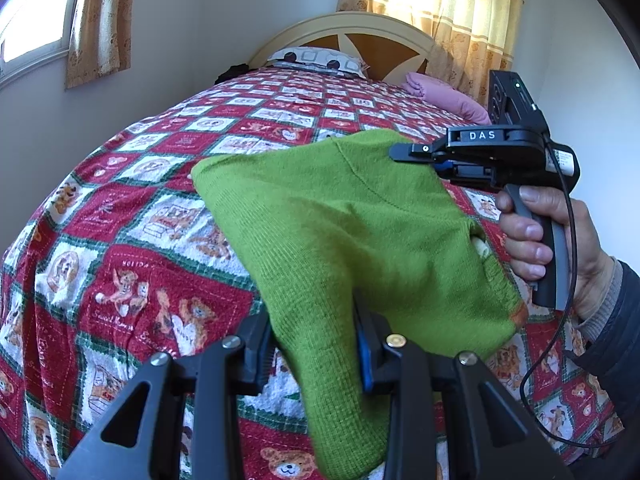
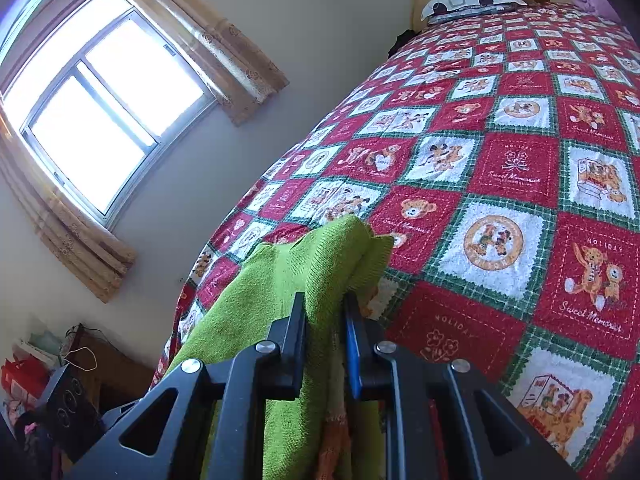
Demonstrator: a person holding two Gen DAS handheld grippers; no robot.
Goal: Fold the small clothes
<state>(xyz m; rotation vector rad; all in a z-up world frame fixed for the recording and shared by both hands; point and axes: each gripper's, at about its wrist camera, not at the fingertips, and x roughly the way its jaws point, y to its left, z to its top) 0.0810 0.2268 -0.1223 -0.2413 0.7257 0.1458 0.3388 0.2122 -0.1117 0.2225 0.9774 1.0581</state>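
Observation:
A small green knit garment (image 1: 344,224) hangs in the air above the bed, stretched between both grippers. My left gripper (image 1: 316,344) is shut on its lower edge at the bottom of the left wrist view. My right gripper (image 1: 400,152) is seen from the side there, held by a hand, shut on the garment's upper right corner. In the right wrist view the right gripper (image 2: 324,320) clamps a bunched fold of the green garment (image 2: 280,296), which drapes down to the left. An orange trim shows at one corner.
The bed (image 1: 168,184) has a red, green and white teddy-bear quilt (image 2: 500,184). A patterned pillow (image 1: 316,60) and pink folded cloth (image 1: 448,96) lie by the headboard. A window (image 2: 104,108) and a cluttered low cabinet (image 2: 60,380) stand left of the bed.

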